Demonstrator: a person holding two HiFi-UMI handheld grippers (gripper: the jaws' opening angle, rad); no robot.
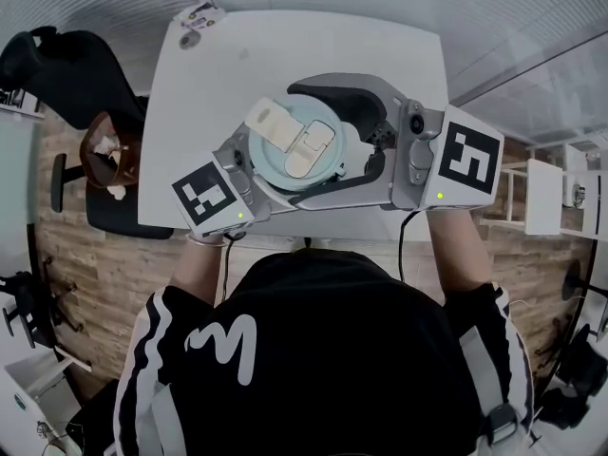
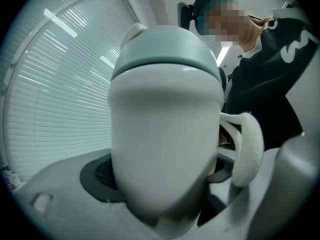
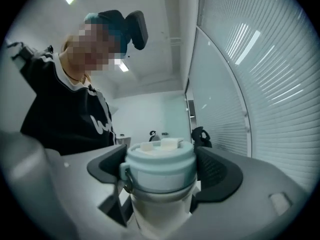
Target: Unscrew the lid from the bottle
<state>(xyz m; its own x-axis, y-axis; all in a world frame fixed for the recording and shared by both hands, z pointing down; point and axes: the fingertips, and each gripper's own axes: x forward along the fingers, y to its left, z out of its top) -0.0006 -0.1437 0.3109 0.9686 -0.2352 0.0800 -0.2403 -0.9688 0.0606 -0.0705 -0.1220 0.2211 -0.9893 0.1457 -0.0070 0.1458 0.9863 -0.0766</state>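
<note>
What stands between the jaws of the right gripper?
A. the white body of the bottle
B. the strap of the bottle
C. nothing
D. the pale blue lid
D: in the right gripper view the dark pads sit on both sides of the pale blue lid, above the white body.

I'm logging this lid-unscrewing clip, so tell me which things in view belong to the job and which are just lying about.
In the job: bottle; lid; left hand-held gripper on the bottle's body; right hand-held gripper on the lid.

Lying about: small object at the far corner of the table; black chair; brown thing beside it.
</note>
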